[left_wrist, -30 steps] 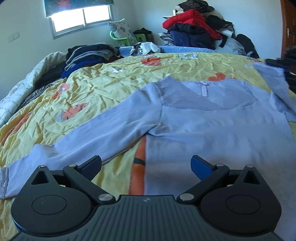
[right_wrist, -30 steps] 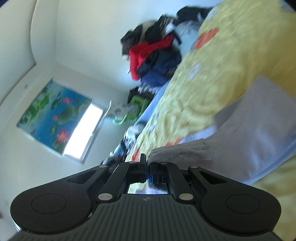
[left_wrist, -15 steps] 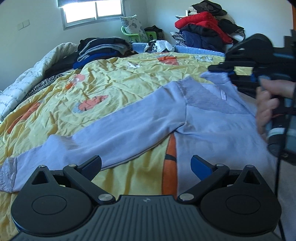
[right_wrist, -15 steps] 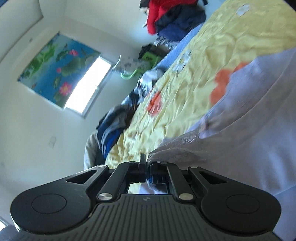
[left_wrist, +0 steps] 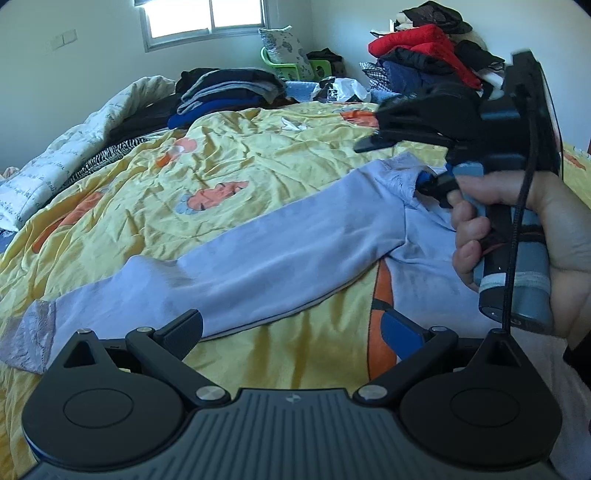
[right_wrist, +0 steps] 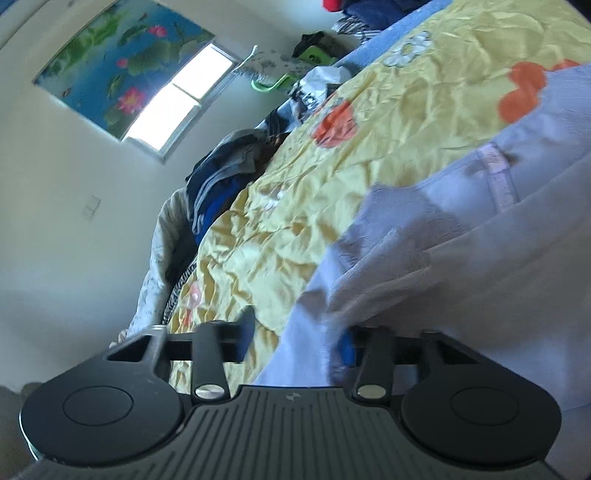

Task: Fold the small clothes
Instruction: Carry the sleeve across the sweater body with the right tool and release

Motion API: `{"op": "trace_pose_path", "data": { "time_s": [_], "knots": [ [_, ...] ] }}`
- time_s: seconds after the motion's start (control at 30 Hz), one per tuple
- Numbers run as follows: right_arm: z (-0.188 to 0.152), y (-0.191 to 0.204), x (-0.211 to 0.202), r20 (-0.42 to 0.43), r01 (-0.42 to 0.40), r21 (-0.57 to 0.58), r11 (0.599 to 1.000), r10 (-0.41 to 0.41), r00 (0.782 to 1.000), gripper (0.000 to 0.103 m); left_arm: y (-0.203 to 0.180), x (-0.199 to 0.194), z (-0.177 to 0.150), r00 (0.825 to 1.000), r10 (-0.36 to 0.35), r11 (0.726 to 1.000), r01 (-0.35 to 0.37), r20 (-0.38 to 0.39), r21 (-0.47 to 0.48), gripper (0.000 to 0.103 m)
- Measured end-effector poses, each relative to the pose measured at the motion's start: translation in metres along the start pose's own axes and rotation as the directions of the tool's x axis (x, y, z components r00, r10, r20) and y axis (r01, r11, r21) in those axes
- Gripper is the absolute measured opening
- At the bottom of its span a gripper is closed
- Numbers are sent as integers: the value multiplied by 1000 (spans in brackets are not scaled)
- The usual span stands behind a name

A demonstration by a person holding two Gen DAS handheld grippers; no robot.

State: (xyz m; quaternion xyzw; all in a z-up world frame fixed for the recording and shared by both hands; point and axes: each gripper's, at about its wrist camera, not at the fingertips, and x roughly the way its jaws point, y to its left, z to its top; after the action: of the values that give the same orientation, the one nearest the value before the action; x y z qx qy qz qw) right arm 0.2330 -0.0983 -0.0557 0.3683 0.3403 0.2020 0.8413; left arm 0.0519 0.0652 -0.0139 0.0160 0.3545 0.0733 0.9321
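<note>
Low in the left wrist view, the left gripper [left_wrist: 291, 330] hangs with its fingers spread wide apart and nothing between them, just above the shirt [left_wrist: 280, 254] and the bedspread [left_wrist: 221, 177]. Its dark left finger [left_wrist: 179, 330] sits over the lower edge of the long sleeve, and its blue right finger [left_wrist: 400, 334] sits over the shirt's body near an orange stripe in the bedspread. At the right of that frame, the right gripper [left_wrist: 402, 162] is held by the person's right hand [left_wrist: 517, 236], with its fingers parted and a bunched fold of shirt fabric lying between them, near the shoulder. The right wrist view agrees: the right gripper [right_wrist: 295, 336] shows a gap between its dark finger [right_wrist: 245, 332] and blue finger [right_wrist: 347, 347], and pale fabric of the shirt [right_wrist: 461, 258] drapes over the blue finger and fills the right half of the frame, blurred. The pale blue shirt lies flat across the middle of the bedspread, one sleeve stretching to the lower left of the left wrist frame and ending in a grey cuff [left_wrist: 31, 336]. Beyond it, in the upper centre, a stack of dark folded clothes [left_wrist: 229, 92] rests at the bed's far edge. A heap with a red garment [left_wrist: 417, 44] sits upper right, and a window [left_wrist: 207, 18] is at the top.
</note>
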Motion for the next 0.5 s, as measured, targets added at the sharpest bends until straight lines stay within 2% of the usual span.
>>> {"op": "trace_pose_path", "data": {
  "time_s": [0.17,0.2,0.3,0.37,0.5],
  "knots": [
    [-11,46,2,-16,52,-221,974,-57,998,57,3,-1,-1,1000,5,1000,-5,-4,-9,103],
    [-12,55,4,-25,61,-268,962,-70,997,66,4,-1,-2,1000,5,1000,-5,-7,-9,103],
    [-17,77,8,-28,96,-398,912,-116,993,68,5,-1,-3,1000,12,1000,-12,-9,-8,103],
    [-16,80,7,-47,67,-399,915,-93,995,68,7,-1,-3,1000,16,1000,-16,-11,-12,103],
    [-9,74,0,-76,-5,-295,956,-18,997,69,13,-3,-4,1000,20,999,-21,-11,-27,103]
  ]
}}
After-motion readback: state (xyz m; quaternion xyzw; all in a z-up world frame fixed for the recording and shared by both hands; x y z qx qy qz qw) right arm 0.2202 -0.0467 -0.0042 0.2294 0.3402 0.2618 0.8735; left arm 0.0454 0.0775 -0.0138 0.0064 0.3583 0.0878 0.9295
